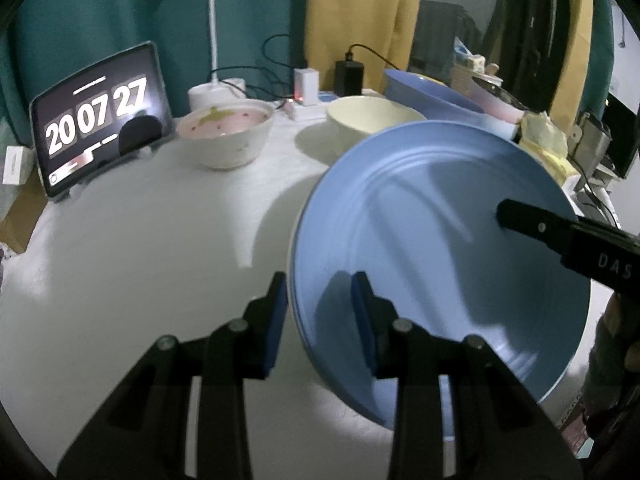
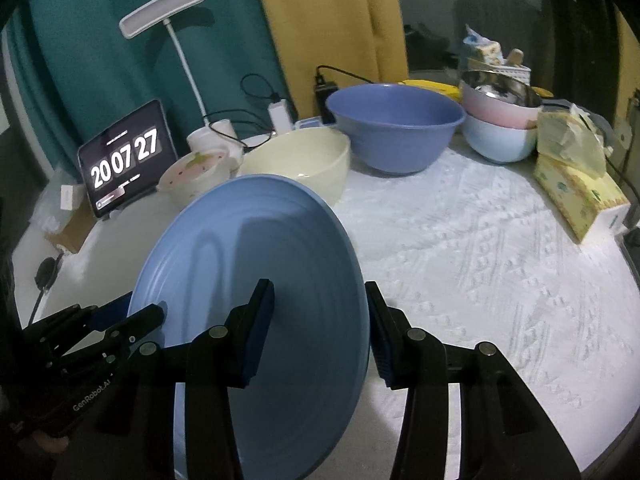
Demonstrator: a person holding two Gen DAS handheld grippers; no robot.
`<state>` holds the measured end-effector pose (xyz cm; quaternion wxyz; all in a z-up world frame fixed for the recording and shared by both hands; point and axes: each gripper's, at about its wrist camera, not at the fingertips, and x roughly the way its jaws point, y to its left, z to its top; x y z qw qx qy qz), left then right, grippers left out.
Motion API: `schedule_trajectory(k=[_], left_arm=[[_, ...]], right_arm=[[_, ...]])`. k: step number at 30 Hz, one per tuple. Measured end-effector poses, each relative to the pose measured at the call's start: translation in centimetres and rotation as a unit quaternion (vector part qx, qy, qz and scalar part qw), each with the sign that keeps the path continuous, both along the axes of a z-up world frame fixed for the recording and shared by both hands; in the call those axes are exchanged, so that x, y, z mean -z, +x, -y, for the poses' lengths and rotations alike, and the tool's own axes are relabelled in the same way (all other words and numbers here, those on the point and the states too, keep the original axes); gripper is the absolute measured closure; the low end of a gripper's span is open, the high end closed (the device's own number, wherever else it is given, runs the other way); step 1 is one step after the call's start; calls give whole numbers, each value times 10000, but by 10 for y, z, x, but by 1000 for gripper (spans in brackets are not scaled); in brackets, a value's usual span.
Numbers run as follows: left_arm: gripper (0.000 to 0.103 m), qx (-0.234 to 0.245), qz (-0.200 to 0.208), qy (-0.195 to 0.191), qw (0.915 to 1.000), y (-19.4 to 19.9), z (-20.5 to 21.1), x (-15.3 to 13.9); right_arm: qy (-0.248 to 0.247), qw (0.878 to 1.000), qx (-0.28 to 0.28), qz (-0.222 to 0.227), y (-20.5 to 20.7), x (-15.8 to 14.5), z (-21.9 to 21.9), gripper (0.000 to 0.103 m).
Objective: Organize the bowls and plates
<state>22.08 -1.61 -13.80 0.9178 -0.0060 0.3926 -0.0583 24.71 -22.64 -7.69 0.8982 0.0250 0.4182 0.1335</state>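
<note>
Nearest the camera, the left tongs (image 1: 320, 320) are seen pinching the left rim of a blue plate (image 1: 440, 248), one pad under the rim and one on the upper face. The right tongs (image 2: 320, 332) are closed on the opposite rim of the same blue plate (image 2: 256, 280) in the same manner. The plate is thus held between both tongs, tilted and lifted clear above the near part of the worktop (image 2: 480, 280), which is covered by a white textured cloth.

At the far side of the worktop, a large blue bowl (image 2: 394, 128) is set right of centre. Just beside it, to the left and slightly nearer, a cream bowl (image 2: 296, 164) is placed, partly hidden by the raised plate. Further right, a stack of bowls (image 2: 500, 120) is seen, pale blue at the bottom, pink above it, with a metal one on top. A yellow tissue box (image 2: 576, 196) lies near the right edge.

At the far left, a tablet (image 2: 126, 160) showing a clock is propped upright. Between it and the cream bowl, a small white bowl with a pink patterned interior (image 2: 192, 176) is placed. Behind that, a white desk lamp (image 2: 164, 8) rises from its base, and chargers with cables are gathered beside it.
</note>
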Motion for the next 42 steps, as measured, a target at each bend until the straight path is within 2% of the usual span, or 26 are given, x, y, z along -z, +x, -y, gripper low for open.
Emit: schedule_trajectory(k=[14,29,37,42], left_arm=[[70,-347,10,-121,9993,-1,-59,5],[70,-802,-140,-160,9966,-2,-116,19],[70,-909,-294,-67,9954,-1,-128,28],[70,-892,-283,177,9955,-1,-123,32]], right_arm=[[-136,9992,-379,-40,8,5,-62,55],[-154,9961,-826,-275,25,25,-121,55],[-88,9943,-943,-487,31,41,-133,55],[-1,9933,-955,-645,36,53,-130,55]])
